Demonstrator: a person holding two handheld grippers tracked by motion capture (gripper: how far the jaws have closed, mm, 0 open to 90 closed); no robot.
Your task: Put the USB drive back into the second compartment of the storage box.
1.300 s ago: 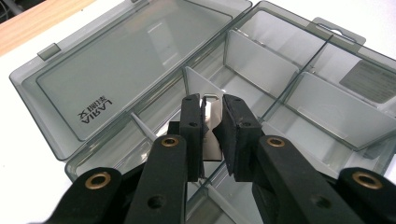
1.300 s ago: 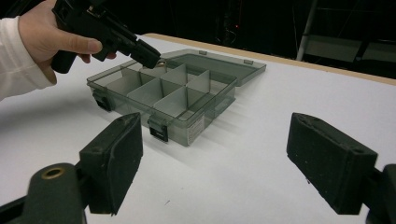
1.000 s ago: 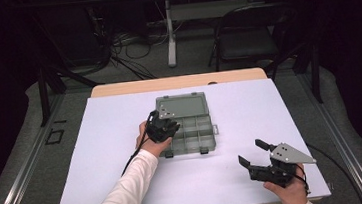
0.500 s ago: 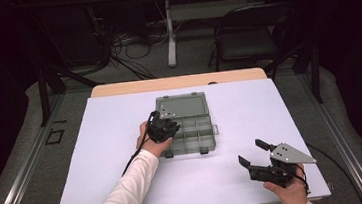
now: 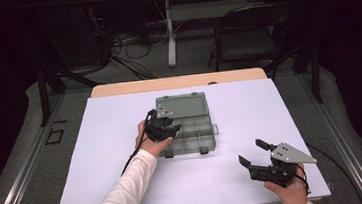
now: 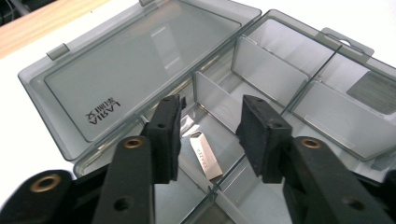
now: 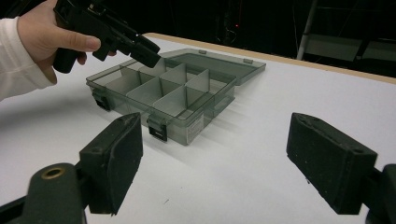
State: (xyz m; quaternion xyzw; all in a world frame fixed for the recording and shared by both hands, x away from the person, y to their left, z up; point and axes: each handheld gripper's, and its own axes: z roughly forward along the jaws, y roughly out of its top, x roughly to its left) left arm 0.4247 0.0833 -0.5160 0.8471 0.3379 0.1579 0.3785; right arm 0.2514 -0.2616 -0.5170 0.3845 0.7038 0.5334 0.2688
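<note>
From the high view, the left gripper (image 5: 164, 127) is hanging over the near-left corner of the open organiser box (image 5: 185, 125), which is sitting near the middle of the white desk (image 5: 98, 155) with its lid folded flat toward the far side, while the right gripper (image 5: 260, 159) is resting well apart from it near the desk's near-right edge, so the left hand is plainly the nearer one. In the left gripper view, the jaws are standing moderately apart with nothing between them, and a small silvery piece (image 6: 205, 154) is lying directly below the gap on the floor of the near compartment (its long axis is running roughly along the line of sight and slightly across, not squarely between the pads), so a descent looks to me like the next call. Faint lettering on the piece is too blurred to read, and its near end is cut off by a divider. In the right gripper view, the jaws are spread wide and empty, the box is lying ahead and left, and the piece is hidden behind the tinted walls.
</note>
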